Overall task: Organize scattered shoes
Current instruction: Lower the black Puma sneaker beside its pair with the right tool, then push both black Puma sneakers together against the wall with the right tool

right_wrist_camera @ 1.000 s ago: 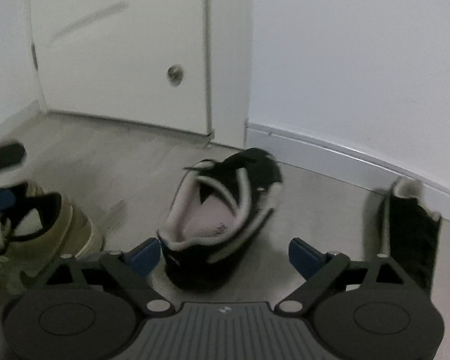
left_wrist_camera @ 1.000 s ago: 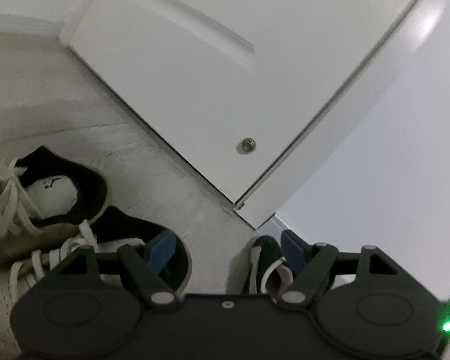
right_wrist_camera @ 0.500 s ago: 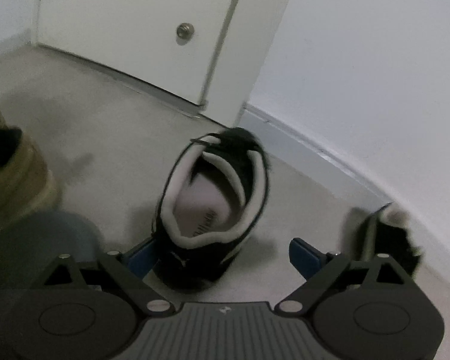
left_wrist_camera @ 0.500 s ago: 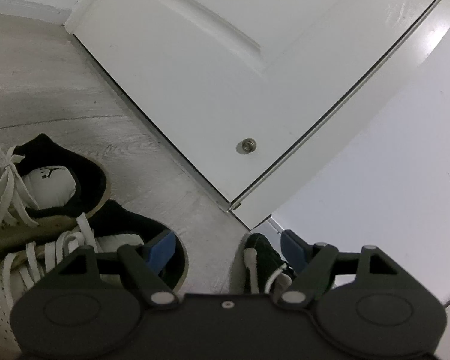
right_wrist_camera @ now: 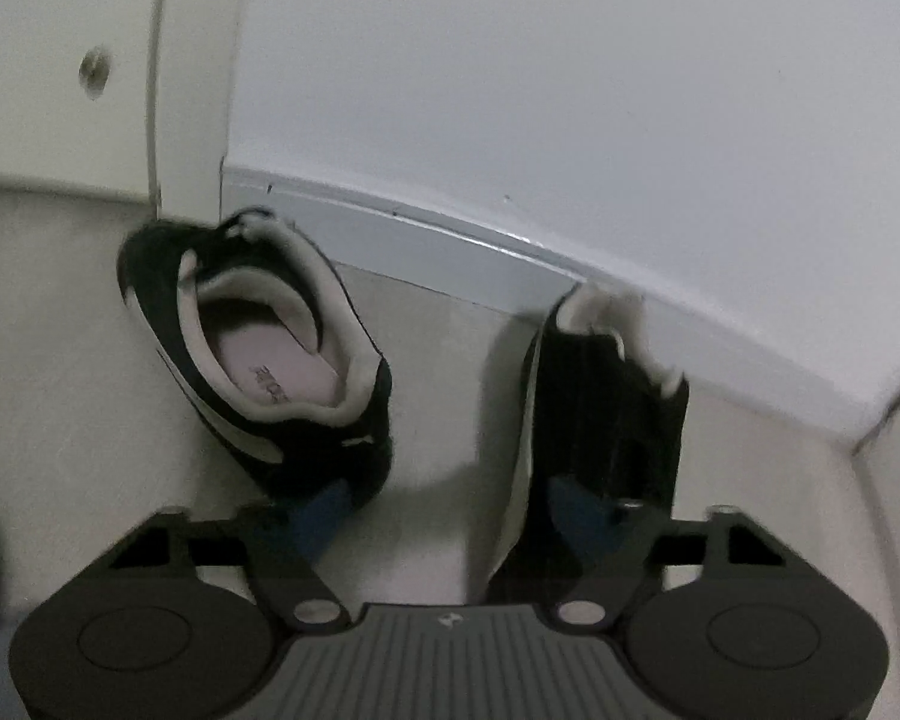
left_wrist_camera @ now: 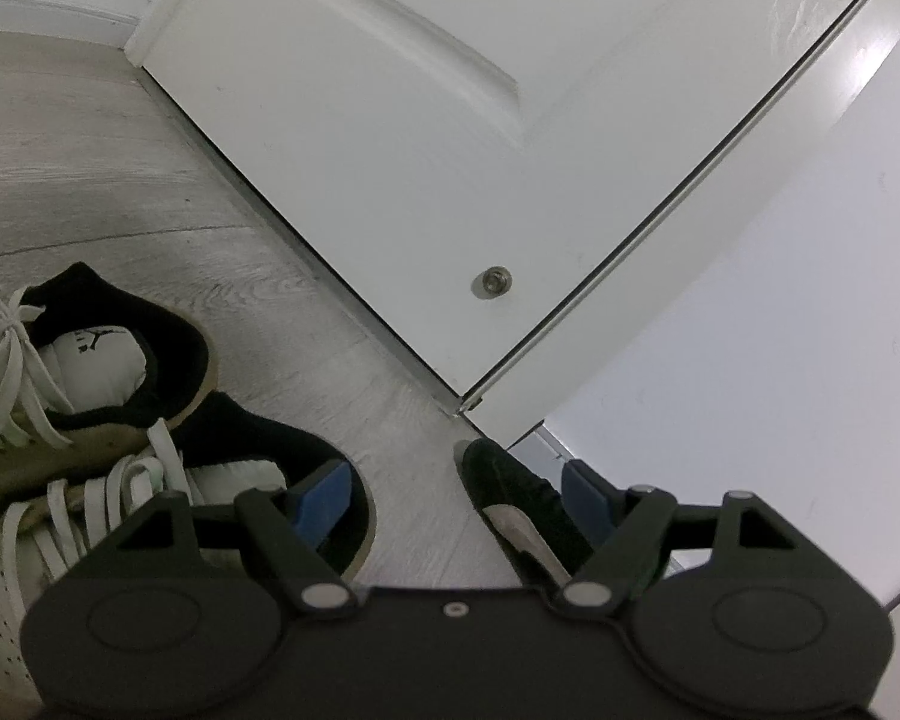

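The right tool point(right_wrist_camera: 444, 501) hangs spread and empty over bare floor point(right_wrist_camera: 60, 360), its left pad low at the heel of the upright black sneaker point(right_wrist_camera: 258, 360) and its right pad against the side of the tipped black sneaker point(right_wrist_camera: 606, 420), which lies on its side with its toe touching the baseboard point(right_wrist_camera: 426, 240). The likely slip: closing from here would catch only air or graze one heel and skid it along the smooth floor, since neither shoe sits between the pads. The upright sneaker, just out from the baseboard near the door frame, has dark, matte-looking sides, a pale padded collar and a soft open mouth that may fold under a pinch; its white sidewall looks firmer. The left tool point(left_wrist_camera: 456, 495) is likewise spread and holds nothing; farther from the baseboard, beside the white door point(left_wrist_camera: 420, 120), sit two cream laced sneakers point(left_wrist_camera: 90, 396) with loose flat laces that could snag a pad.
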`<state>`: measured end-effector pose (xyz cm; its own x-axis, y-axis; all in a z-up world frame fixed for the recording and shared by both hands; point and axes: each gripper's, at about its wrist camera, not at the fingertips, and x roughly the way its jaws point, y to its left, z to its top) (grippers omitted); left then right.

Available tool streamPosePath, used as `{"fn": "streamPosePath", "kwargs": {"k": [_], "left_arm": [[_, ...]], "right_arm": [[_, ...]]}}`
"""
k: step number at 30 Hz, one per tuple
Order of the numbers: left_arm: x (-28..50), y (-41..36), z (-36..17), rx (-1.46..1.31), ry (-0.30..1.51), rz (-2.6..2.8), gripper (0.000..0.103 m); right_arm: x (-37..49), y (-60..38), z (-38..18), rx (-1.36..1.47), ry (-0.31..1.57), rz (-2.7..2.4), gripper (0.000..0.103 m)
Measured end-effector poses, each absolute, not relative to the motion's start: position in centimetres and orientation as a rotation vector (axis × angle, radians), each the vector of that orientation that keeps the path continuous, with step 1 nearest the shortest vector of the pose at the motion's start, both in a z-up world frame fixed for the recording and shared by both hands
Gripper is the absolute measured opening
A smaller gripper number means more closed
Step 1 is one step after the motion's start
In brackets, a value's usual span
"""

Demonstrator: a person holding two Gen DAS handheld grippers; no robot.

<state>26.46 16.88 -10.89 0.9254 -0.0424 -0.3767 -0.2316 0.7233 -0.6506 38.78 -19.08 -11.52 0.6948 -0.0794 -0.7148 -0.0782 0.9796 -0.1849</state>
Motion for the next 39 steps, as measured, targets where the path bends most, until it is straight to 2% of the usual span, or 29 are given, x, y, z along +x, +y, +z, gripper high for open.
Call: {"fn": "streamPosePath", "kwargs": {"k": [2, 5, 8, 17, 22, 25, 29, 32, 33, 39], "left_arm": [[26.6, 16.7, -10.9, -0.756, 0.389, 0.107, 0.078], [26.6, 16.6, -11.0, -0.751, 0.394, 0.107, 0.078], [26.8, 16.5, -11.2, -0.747, 0.403, 0.109, 0.078], [27.6, 15.6, -11.8, -0.717, 0.434, 0.099, 0.078], [28.2, 14.6, -11.9, -0.662, 0.452, 0.088, 0.078], [28.1, 14.6, -12.0, -0.655, 0.452, 0.096, 0.078], [27.9, 15.3, -12.4, -0.725, 0.449, 0.111, 0.078], [27.8, 15.5, -12.6, -0.765, 0.441, 0.113, 0.078], [27.8, 15.5, -12.7, -0.77, 0.443, 0.115, 0.078], [27.6, 15.8, -12.7, -0.792, 0.436, 0.114, 0.078]], "right_arm": [[38.3, -19.0, -11.7, -0.164, 0.813, 0.037, 0.058], [39.0, -18.6, -12.6, -0.15, 0.841, 0.071, 0.046], [41.1, -19.2, -13.0, -0.092, 0.864, 0.049, 0.043], [48.1, -20.9, -13.3, -0.059, 0.835, -0.017, 0.041], [48.6, -20.8, -13.4, -0.012, 0.8, -0.032, 0.041], [46.7, -21.0, -13.3, 0.105, 0.778, -0.028, 0.048], [43.1, -20.4, -13.4, 0.257, 0.752, -0.063, 0.07], [41.3, -18.9, -13.0, 0.278, 0.725, -0.063, 0.076], [41.2, -18.2, -12.7, 0.253, 0.712, -0.053, 0.082], [41.5, -13.0, -10.7, 0.005, 0.597, 0.048, 0.085]]}}
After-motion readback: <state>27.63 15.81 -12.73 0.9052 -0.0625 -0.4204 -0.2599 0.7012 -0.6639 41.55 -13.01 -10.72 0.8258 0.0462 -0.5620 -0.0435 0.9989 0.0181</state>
